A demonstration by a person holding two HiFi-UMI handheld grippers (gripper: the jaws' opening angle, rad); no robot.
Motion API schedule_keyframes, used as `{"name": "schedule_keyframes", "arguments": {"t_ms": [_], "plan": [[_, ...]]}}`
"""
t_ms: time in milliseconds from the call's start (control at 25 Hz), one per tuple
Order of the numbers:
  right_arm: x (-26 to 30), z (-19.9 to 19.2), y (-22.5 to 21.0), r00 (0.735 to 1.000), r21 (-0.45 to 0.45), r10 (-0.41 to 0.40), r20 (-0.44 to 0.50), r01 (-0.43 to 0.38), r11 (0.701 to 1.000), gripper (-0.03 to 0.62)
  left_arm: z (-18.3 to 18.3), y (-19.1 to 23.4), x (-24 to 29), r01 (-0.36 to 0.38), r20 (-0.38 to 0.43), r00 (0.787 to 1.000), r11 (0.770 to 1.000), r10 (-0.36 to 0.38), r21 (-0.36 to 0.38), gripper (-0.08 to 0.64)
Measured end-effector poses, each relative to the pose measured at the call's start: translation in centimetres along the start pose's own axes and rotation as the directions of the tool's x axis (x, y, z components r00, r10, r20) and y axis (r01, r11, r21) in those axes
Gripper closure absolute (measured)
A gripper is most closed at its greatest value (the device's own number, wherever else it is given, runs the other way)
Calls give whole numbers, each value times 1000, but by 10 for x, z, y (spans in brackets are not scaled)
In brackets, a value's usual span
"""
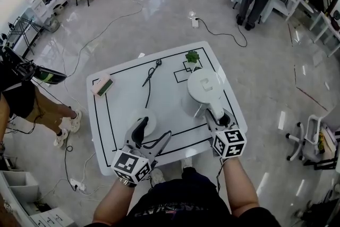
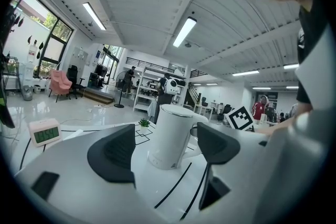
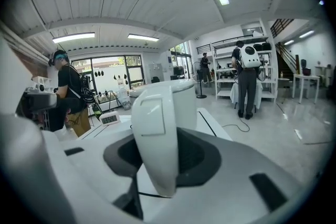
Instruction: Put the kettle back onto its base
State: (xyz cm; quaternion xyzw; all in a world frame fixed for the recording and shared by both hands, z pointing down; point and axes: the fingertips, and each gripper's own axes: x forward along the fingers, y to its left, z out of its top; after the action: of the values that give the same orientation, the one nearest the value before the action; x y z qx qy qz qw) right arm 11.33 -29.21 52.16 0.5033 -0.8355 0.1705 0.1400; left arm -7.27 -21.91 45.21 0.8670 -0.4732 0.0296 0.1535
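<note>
The white kettle stands on the right side of the white table, its handle towards me. My right gripper is shut on that handle; in the right gripper view the handle fills the gap between the black pads. The round white base lies at the table's front left. My left gripper hovers open over it, one jaw across the disc. In the left gripper view the kettle shows upright between the open jaws of my left gripper, well beyond them.
A small clock with a green display sits at the table's left edge. A black tool with a cord and a small green plant lie at the back. A person stands left of the table; cables cross the floor.
</note>
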Motion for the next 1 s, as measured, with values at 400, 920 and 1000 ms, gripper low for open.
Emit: {"name": "schedule_keyframes", "arguments": {"t_ms": [400, 920, 1000], "plan": [[-1, 1, -1, 1000, -32, 11, 5, -11, 999, 460, 1, 4, -14, -25, 3, 1000, 1000, 25, -1, 252], [-1, 1, -2, 999, -90, 17, 43, -13, 996, 472, 7, 10, -33, -81, 41, 996, 997, 82, -9, 537], [-1, 2, -2, 999, -96, 18, 47, -13, 995, 474, 10, 11, -36, -98, 54, 994, 995, 99, -3, 555]]}}
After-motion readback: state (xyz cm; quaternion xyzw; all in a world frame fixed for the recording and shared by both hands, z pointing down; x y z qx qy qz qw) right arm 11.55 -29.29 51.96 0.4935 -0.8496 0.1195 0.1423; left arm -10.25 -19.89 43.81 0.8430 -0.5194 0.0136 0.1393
